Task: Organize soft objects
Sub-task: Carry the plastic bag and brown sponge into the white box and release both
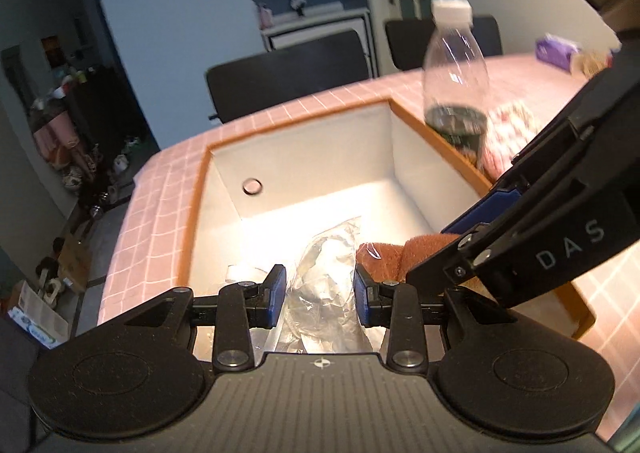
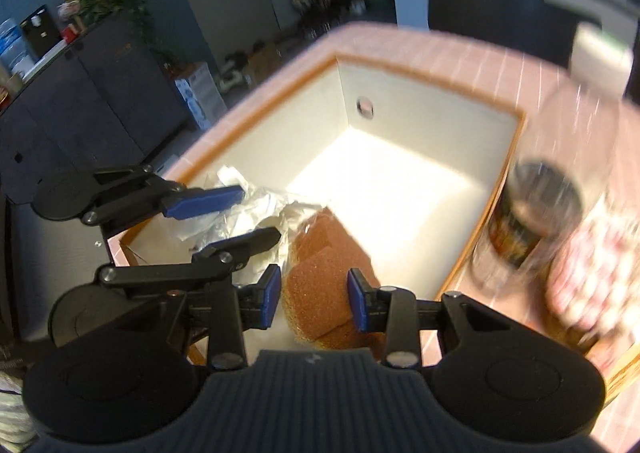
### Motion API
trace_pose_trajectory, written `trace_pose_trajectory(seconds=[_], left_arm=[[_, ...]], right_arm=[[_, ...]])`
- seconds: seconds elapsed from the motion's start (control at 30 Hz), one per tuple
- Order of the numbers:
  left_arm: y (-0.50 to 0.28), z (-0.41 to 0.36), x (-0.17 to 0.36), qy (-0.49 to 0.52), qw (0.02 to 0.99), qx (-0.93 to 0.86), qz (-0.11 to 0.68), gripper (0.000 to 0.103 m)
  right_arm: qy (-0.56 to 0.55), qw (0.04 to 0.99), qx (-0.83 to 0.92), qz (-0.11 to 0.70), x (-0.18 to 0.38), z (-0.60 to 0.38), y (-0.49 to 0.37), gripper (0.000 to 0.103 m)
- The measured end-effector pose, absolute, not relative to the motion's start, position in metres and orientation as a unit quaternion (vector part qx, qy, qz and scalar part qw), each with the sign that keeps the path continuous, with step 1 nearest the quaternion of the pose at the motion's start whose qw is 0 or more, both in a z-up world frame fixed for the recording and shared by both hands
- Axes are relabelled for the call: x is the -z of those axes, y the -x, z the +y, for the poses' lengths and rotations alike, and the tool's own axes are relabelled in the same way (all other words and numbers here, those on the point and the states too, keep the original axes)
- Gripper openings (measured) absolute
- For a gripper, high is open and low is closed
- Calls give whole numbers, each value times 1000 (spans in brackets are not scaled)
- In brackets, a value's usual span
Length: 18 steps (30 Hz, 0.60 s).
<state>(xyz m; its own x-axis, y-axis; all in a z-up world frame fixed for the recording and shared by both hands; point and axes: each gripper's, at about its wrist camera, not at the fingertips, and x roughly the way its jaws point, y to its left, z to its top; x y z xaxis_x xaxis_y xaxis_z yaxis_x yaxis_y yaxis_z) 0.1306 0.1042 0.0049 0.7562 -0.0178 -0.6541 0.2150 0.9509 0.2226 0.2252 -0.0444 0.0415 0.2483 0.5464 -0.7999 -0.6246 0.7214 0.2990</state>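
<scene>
While both claws are hanging over the white box (image 1: 304,157), the left claw (image 1: 320,295) is standing partly open around a crumpled clear plastic bag (image 1: 324,273); whether its blue pads are pressing the film cannot be told. The right claw (image 2: 313,299) is standing at a similar width about a brown sponge (image 2: 320,273), which fills the gap between its pads and appears gripped. Both items are sitting low at the near end of the box, side by side. The step in hand is judged to be placing soft items into the box; the next move calls for opening the pads and lifting clear without dragging the film. Only the left view is showing the bottle (image 1: 456,65) sharply on the pink worktop (image 1: 160,193). Only the right view is showing the sponge's coarse face and the left claw from the side.
</scene>
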Motion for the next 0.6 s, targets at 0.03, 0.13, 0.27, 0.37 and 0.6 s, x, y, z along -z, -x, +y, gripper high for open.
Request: trace_pose_trajectory(seconds=[0.03, 0.13, 0.27, 0.37, 0.6], left_arm=[[-131, 103, -3, -150, 923, 68, 348, 39], [-134, 101, 4, -164, 912, 85, 365, 40], [-139, 100, 10, -178, 901, 89, 385, 43], [-137, 102, 8, -182, 898, 87, 390, 43], [-131, 98, -6, -184, 900, 90, 385, 61]], right_arm=[[33, 782, -373, 499, -38, -44, -227, 36], [27, 771, -380, 510, -34, -41, -225, 35], [26, 761, -388, 519, -33, -37, -224, 36], [33, 762, -391, 516, -33, -35, -222, 36], [43, 773, -389, 499, -41, -48, -213, 39]])
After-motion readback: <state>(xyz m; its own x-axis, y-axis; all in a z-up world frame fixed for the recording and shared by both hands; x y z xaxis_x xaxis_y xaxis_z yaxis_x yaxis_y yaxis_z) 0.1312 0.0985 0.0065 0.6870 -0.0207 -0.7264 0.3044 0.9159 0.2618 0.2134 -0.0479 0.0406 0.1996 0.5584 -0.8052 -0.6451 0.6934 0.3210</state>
